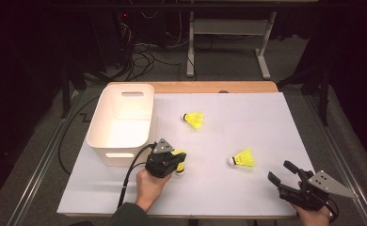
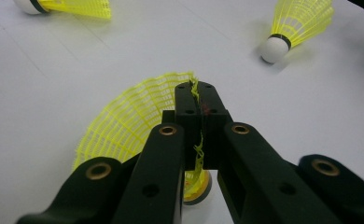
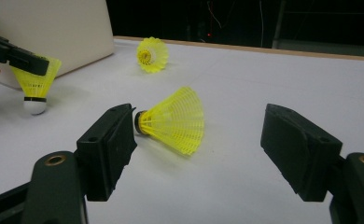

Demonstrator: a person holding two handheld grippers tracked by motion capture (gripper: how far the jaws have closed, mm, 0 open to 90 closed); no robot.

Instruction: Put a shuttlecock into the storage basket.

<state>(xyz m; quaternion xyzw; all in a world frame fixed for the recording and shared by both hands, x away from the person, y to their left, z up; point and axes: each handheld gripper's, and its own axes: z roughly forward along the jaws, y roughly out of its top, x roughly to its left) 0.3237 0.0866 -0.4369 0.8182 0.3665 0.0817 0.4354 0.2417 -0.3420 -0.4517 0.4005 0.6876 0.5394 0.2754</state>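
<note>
Nearest the lens in the left gripper view we see the left gripper [image 2: 199, 100], its two black jaws pressed together on the rim of a yellow shuttlecock [image 2: 129, 123] — strands of the plastic skirt poke out between the pads. The skirt fans out to the left of the jaws, and its white cork sits low in the frame, just behind them. In the high view we find this pair at lower centre, just right of the lower right corner of a white bin [image 1: 120, 123], with a hand wrapped round the gripper's body.

The right gripper [image 1: 282, 172] rests at the lower right of the high view, jaws spread wide and holding nothing. In its own view a second shuttlecock [image 3: 173, 120] lies on its side on the white table [image 1: 257, 117] beyond the gap between the jaws, cork towards the left jaw. We cannot tell whether that jaw touches it.

A third shuttlecock [image 1: 193, 119] lies above centre in the high view — well apart from both grippers.
</note>
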